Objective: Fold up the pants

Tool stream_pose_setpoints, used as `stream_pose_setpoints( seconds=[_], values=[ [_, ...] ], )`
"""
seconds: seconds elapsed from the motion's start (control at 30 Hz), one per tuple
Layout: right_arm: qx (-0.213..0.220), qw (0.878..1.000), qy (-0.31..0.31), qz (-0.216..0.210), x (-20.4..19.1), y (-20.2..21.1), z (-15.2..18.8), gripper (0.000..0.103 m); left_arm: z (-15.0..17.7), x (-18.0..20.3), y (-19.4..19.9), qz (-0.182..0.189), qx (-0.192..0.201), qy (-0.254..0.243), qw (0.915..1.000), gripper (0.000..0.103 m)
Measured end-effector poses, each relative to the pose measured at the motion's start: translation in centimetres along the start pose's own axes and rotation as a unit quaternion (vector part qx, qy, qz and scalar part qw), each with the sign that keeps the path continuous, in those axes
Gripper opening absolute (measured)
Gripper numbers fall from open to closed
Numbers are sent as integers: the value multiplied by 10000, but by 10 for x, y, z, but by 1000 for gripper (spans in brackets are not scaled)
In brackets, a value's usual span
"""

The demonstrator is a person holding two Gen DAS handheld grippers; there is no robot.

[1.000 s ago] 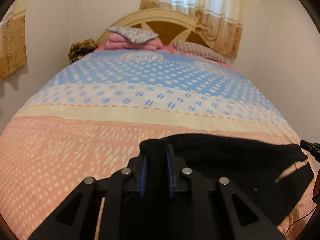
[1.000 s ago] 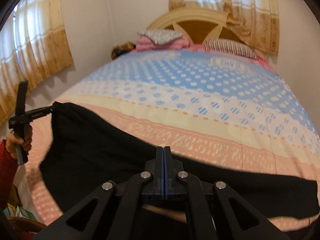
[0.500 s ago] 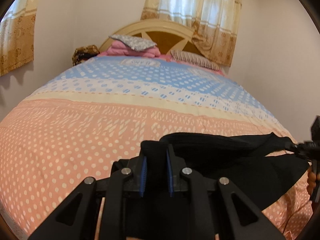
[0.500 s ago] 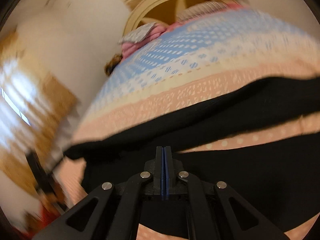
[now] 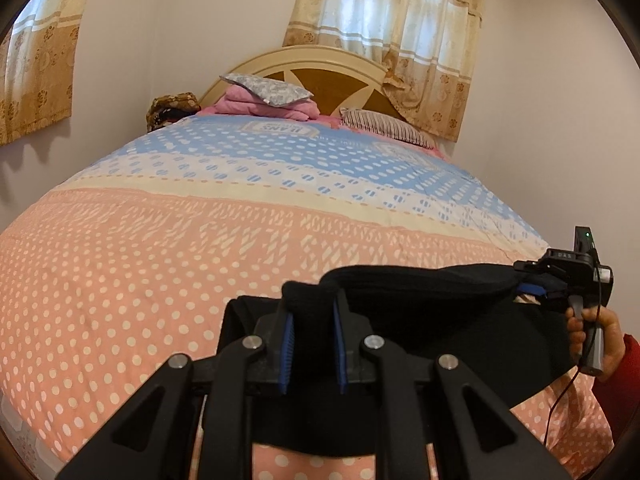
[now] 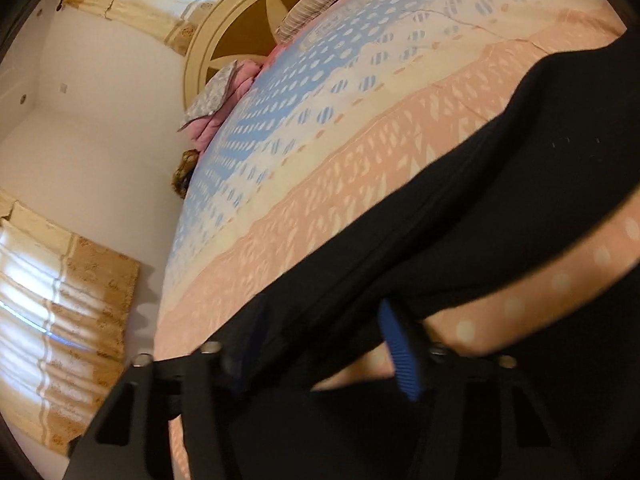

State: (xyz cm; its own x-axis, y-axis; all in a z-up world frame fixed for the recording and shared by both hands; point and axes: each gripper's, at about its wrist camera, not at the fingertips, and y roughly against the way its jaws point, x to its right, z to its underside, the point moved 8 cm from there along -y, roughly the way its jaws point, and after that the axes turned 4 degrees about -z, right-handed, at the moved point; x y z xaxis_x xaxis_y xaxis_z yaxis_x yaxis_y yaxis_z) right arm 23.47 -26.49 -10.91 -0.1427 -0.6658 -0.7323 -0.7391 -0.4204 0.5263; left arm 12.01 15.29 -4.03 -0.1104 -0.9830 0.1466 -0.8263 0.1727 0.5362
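Note:
Black pants lie partly folded at the near edge of the bed. My left gripper is shut on a thick bunch of the black cloth, its blue pads pressed on both sides. My right gripper has its jaws spread wide, with black pants cloth lying between them, not pinched. The right gripper also shows at the right of the left wrist view, at the far end of the fold, held by a hand. The right wrist view is tilted steeply.
The bedspread is pink with white dots near me, blue and cream farther back. Pillows and a pink folded blanket lie at the wooden headboard. Curtains hang behind. A wall is close on the right.
My right gripper has opened from shut and rolled over sharply. Both grippers have carried the pants cloth toward me, and the right gripper has come nearer to the left.

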Motion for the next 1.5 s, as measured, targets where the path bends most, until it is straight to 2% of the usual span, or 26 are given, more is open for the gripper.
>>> stream_pose_setpoints(
  seconds=[0.03, 0.07, 0.1, 0.17, 0.27, 0.37, 0.5, 0.67, 0.77, 0.8, 0.83, 0.9, 0.97, 1.03, 1.1, 1.2, 1.3, 1.43, 1.5],
  values=[
    [45, 10000, 4, 5, 1, -2, -3, 40, 0, 0, -1, -3, -4, -14, 10000, 18],
    [87, 9999, 40, 47, 1, -4, -8, 22, 0, 1, -2, 3, -5, -30, 10000, 18],
    [94, 9999, 67, 77, 3, -6, -10, 16, -1, 1, -4, -2, -7, -57, 10000, 18],
    [84, 9999, 64, -11, 2, -1, -12, 10, -4, 0, -7, -75, -20, -105, 9999, 18],
    [289, 9989, 300, -221, -8, 24, -7, 9, -9, -4, -6, -80, -13, -36, 10000, 18],
    [483, 9960, 577, -487, -30, 58, 9, 8, -10, -11, 3, -80, 48, -39, 9999, 18],
    [732, 9904, 1066, -494, -47, 103, 51, 8, 3, -27, 13, -108, 3, 54, 9999, 22],
    [749, 9859, 1488, 120, -28, 119, 124, 8, 39, -40, 7, -312, -391, -40, 9987, 25],
    [475, 9848, 1614, 440, -8, 109, 162, 9, 58, -45, 3, -569, -637, -272, 9960, 35],
    [374, 9837, 1675, 545, -2, 106, 170, 9, 64, -50, 1, -757, -740, -306, 9939, 46],
    [284, 9832, 1690, 629, 3, 104, 175, 11, 68, -57, 0, -883, -802, -294, 9924, 64],
    [160, 9840, 1642, 667, 10, 104, 179, 12, 73, -74, 3, -1242, -859, -177, 9884, 86],
    [-125, 9845, 1550, 806, 15, 102, 179, 29, 76, -93, 9, -1620, -922, -69, 9824, 88],
    [-270, 9851, 1483, 824, 19, 106, 182, 37, 76, -116, 19, -1978, -917, 74, 9759, 87],
    [-226, 9833, 1589, 853, 18, 115, 180, 37, 71, -135, 31, -2217, -827, 313, 9711, 87],
    [84, 9804, 1765, 867, 5, 134, 175, 37, 58, -141, 44, -2175, -584, 542, 9728, 87],
    [542, 9778, 1981, 420, -25, 148, 162, 37, 50, -121, 43, -1943, -480, 368, 9791, 87],
    [313, 9757, 2157, -240, -59, 121, 145, 37, 58, -92, 25, -1605, -602, 202, 9850, 87],
    [-24, 9770, 2091, -406, -69, 86, 137, 37, 65, -79, 17, -1474, -699, 141, 9865, 87]
  ],
)
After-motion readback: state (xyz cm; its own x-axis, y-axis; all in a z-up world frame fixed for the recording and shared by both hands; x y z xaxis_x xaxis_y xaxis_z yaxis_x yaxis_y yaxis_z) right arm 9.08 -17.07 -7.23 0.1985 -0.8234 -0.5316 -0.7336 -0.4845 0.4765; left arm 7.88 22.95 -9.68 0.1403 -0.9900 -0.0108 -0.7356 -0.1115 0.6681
